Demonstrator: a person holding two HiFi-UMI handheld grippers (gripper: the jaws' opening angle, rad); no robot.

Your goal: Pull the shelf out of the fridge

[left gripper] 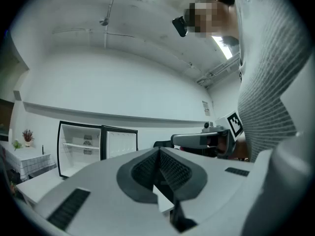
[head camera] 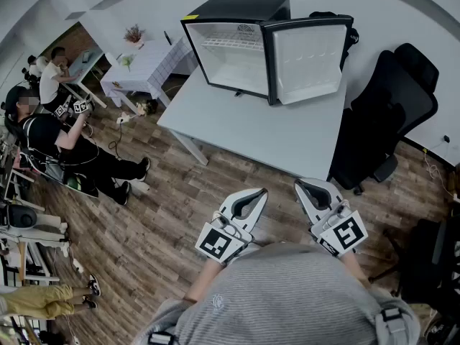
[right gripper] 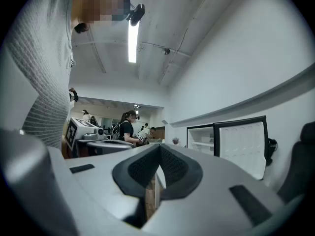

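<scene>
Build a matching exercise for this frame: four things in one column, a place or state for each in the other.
Things:
1. fridge door
2. shelf
3. left gripper
4. office chair

Place or state:
A. shut, empty
B. inside the fridge
C. right of the table
D. swung open

Pairs: 1-D, 2-B, 3-A, 4-C

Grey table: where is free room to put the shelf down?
The pale grey rectangular table is bare from the open black mini fridge to its near edge. The black office chair crowds its right side.
</scene>
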